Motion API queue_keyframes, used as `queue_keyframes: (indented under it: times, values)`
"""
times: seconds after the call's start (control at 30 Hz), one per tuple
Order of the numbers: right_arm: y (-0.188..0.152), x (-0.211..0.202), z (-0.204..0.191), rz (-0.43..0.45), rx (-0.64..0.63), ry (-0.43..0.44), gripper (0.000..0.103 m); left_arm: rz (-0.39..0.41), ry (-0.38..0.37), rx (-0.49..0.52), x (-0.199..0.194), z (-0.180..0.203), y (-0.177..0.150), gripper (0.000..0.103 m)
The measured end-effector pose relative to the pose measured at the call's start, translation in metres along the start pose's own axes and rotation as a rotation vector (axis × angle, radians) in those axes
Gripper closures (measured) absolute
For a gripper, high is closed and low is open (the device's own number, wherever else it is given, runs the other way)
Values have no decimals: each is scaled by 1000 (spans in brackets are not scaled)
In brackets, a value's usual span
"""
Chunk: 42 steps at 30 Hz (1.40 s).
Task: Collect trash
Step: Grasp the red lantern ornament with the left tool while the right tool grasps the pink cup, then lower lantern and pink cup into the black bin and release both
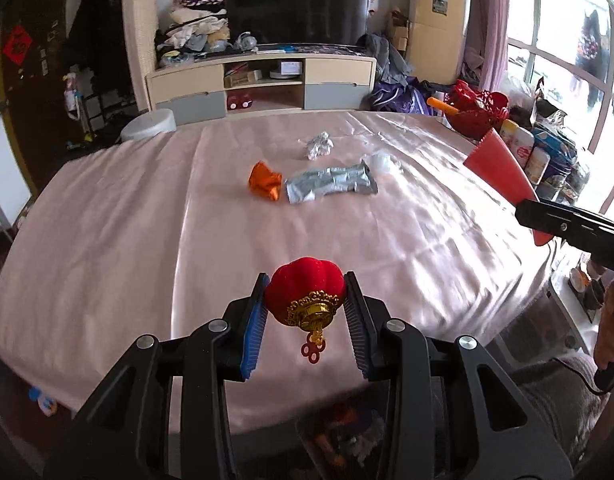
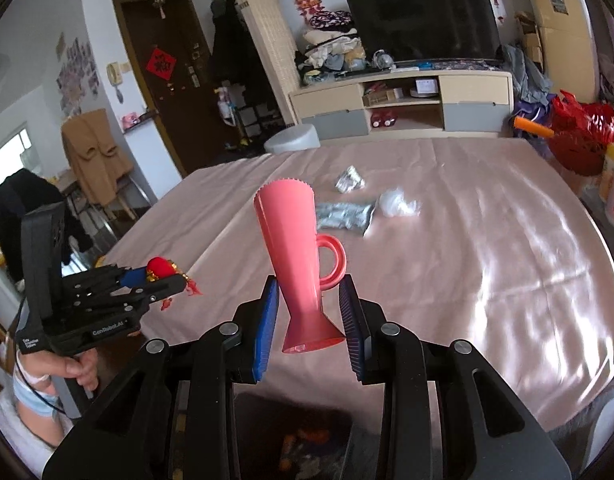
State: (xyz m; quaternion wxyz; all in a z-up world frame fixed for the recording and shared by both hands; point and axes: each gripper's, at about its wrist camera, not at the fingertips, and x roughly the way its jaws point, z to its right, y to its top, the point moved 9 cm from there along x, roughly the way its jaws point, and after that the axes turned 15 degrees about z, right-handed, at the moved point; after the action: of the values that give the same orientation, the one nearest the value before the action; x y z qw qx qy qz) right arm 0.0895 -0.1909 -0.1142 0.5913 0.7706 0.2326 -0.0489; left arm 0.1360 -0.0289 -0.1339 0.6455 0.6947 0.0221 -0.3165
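Observation:
My left gripper (image 1: 305,296) is shut on a small red lantern ornament (image 1: 305,292) with a gold cap, held above the near edge of the pink-covered table (image 1: 147,220). In the right wrist view the same left gripper (image 2: 175,278) shows at the left with the lantern (image 2: 157,266) in it. My right gripper (image 2: 309,304) is shut on a tall pink plastic cup (image 2: 297,264) with a ring handle, held upright. On the table lie an orange wrapper (image 1: 265,181), a silver foil pouch (image 1: 331,183), a crumpled foil ball (image 1: 319,145) and a white crumpled plastic (image 2: 397,203).
A bin with rubbish (image 1: 343,436) sits below the table's near edge under both grippers. A red basket (image 1: 477,114) and several bottles (image 1: 523,146) crowd the table's right side. A TV cabinet (image 1: 263,80) stands behind, and a white stool (image 1: 149,125) is at the far left corner.

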Motion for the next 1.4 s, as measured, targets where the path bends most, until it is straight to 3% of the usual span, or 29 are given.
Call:
queue_keyframes:
  times: [0.43, 0.77, 1.13, 1.4]
  values:
    - [-102, -8, -32, -157, 27, 92, 71, -51, -27, -48, -38, 18, -80, 68]
    - [-178, -2, -16, -295, 68, 16, 71, -194, -39, -76, -24, 33, -168, 68]
    - [-219, 9, -6, -404, 76, -31, 71, -324, -38, -109, -3, 39, -227, 68]
    - [-224, 15, -7, -437, 65, -43, 70, -356, -54, -110, -1, 44, -236, 68]
